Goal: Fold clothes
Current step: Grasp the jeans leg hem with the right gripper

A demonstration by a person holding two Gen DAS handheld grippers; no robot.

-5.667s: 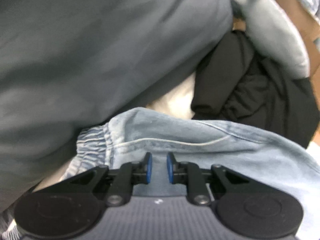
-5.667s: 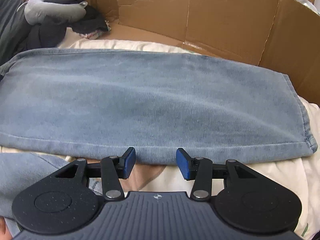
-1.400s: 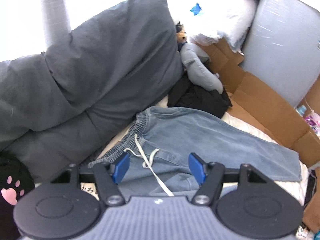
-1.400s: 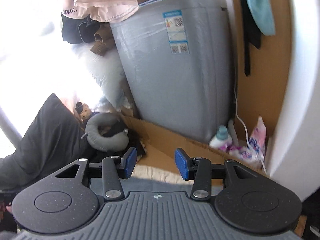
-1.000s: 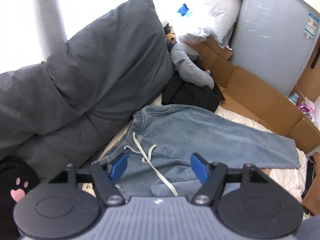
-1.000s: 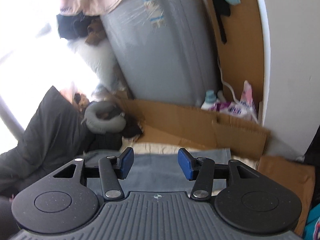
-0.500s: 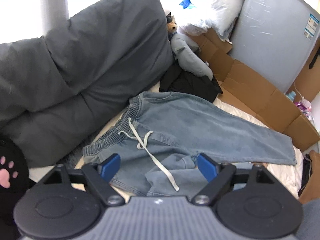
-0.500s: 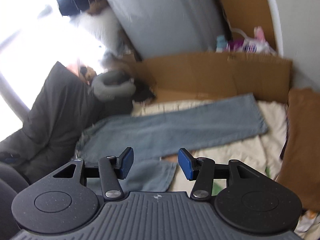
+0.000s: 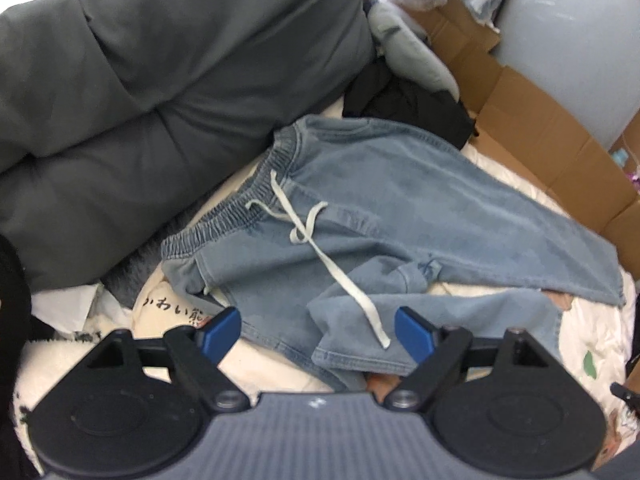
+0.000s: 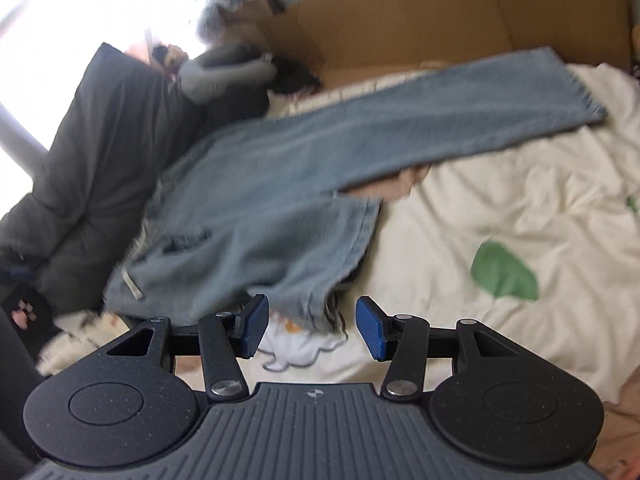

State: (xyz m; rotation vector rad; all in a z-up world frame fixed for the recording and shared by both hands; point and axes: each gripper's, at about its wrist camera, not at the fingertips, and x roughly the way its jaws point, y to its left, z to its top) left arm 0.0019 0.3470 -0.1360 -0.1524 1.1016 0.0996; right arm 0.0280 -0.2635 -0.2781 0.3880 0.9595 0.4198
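Observation:
Light blue jeans (image 9: 400, 216) with an elastic waistband and a white drawstring (image 9: 320, 248) lie on a cream bed cover (image 10: 500, 208). One leg stretches flat to the right; the other is crumpled and bent back toward me. My left gripper (image 9: 318, 332) hovers open over the crumpled leg's lower edge, nothing between its blue pads. In the right wrist view, which is blurred, the jeans (image 10: 280, 184) spread from the left to the far right. My right gripper (image 10: 310, 326) is open just in front of the frayed hem of the near leg, apart from it.
A large dark grey pillow (image 9: 160, 80) borders the waistband side. Black clothing (image 9: 408, 108) and a grey neck pillow (image 9: 412, 56) lie beyond the jeans. Cardboard (image 9: 540, 128) lines the far edge, with a grey appliance (image 9: 580, 32) behind. The cover bears a green leaf print (image 10: 504, 272).
Both grippers have come down toward the bed. The right view swung from the appliance and wall down to the jeans. The left jaws widened.

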